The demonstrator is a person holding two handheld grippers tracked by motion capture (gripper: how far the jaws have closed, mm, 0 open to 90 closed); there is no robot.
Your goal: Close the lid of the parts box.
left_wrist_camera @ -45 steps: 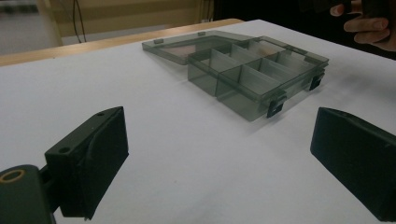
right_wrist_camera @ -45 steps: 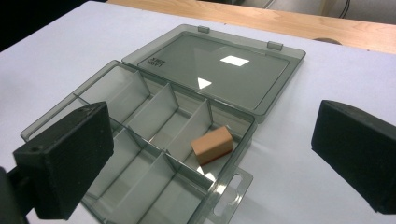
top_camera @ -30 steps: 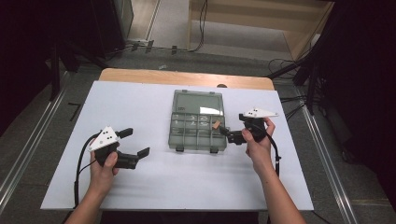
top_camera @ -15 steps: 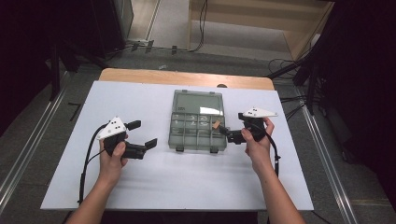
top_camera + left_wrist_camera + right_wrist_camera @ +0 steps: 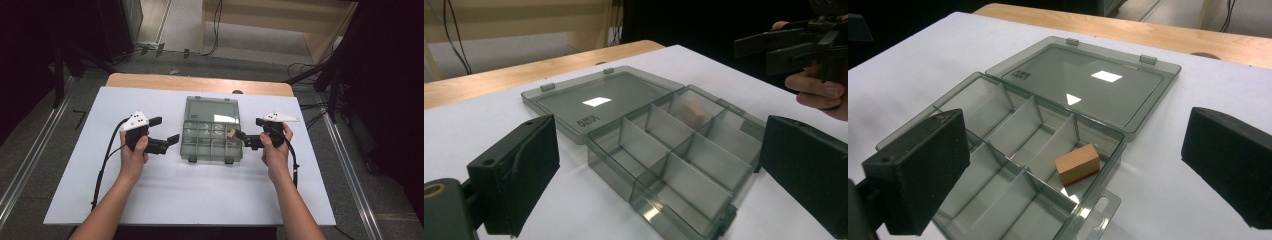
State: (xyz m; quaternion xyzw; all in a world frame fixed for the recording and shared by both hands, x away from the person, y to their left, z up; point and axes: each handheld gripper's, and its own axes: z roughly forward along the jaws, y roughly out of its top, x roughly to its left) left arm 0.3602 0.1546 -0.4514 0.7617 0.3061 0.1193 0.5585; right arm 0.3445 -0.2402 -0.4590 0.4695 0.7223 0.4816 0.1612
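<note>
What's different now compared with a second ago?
The left hand-held gripper has moved in from the near-left of the table toward the open compartment box, jaws open and empty. The right hand-held gripper stayed beside the box's right edge, also open. The box and the small orange block inside haven't moved.

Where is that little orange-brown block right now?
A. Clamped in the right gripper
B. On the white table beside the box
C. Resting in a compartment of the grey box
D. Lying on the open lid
C. The right gripper view shows the block lying loose inside a compartment of the box, in the row next to the lid hinge at the end nearest the right gripper, whose jaws stand wide apart around nothing.
</note>
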